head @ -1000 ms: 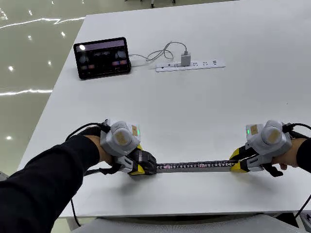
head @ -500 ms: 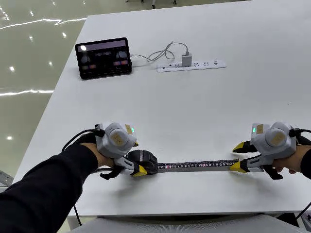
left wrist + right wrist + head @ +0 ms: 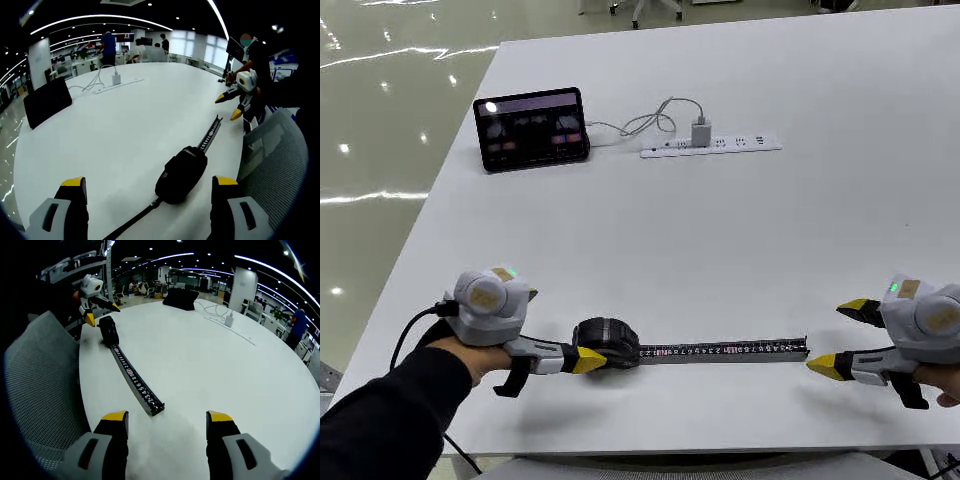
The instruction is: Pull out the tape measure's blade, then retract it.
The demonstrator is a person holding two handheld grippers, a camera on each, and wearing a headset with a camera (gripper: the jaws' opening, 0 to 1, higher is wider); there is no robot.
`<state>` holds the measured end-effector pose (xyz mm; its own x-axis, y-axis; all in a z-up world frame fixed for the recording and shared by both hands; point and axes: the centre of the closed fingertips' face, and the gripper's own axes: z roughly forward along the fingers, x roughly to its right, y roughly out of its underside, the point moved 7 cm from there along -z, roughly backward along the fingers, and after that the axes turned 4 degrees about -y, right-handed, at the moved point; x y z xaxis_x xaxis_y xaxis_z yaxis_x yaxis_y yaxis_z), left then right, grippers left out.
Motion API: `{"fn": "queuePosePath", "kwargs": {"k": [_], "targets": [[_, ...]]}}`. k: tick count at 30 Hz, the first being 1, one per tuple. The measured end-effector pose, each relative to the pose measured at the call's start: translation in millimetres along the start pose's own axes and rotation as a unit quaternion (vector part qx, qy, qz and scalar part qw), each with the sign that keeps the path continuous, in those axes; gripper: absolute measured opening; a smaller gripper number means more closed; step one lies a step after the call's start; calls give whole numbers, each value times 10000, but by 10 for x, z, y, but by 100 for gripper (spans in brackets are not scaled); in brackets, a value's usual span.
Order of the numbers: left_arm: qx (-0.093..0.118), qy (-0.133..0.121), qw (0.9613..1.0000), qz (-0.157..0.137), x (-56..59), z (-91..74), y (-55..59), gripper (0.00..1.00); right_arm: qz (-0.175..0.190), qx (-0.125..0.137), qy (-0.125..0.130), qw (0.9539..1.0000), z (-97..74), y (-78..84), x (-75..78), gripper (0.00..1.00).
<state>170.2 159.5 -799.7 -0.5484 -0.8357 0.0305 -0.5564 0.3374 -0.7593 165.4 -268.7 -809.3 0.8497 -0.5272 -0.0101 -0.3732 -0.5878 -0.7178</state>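
A black tape measure [image 3: 607,341] lies on the white table [image 3: 720,230] near its front edge, and its blade [image 3: 725,350] stretches out to the right. My left gripper [image 3: 582,355] is open just left of the case, with nothing held. In the left gripper view the case [image 3: 181,173] sits between and ahead of the two yellow-tipped jaws. My right gripper [image 3: 838,337] is open a short way right of the blade's tip, apart from it. In the right gripper view the blade [image 3: 135,382] ends just ahead of the jaws, and the case [image 3: 107,329] lies far off.
A dark tablet [image 3: 532,129] stands at the back left of the table. A white power strip [image 3: 710,145] with a charger and cable lies behind the middle. A mesh chair back [image 3: 40,385] sits at the table's near edge. People stand at a distance.
Both grippers have let go and drawn back: the left off the case to the left, the right off the blade's tip to the right. The tape measure stays extended on the table.
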Motion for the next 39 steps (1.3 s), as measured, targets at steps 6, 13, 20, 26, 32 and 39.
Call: {"fn": "queuePosePath", "kwargs": {"k": [6,13,20,26,32,39], "targets": [[515,-293,9980,-211,-65,-283,122,100,46,78,146,9999,-179,143,-58,66],[539,-475,9967,-368,-160,-487,280,100,427,354,498,9972,-457,349,-83,83],[659,-710,9949,-287,-95,-595,340,100,601,382,637,9954,-618,509,-144,95],[615,-651,9952,-393,2,-632,362,100,852,560,678,9925,-762,512,-192,100],[440,-488,9971,-397,43,-590,399,100,911,602,752,9912,-811,539,-216,100],[357,-421,9972,-503,62,-559,389,100,812,544,741,9924,-820,539,-262,100]]}}
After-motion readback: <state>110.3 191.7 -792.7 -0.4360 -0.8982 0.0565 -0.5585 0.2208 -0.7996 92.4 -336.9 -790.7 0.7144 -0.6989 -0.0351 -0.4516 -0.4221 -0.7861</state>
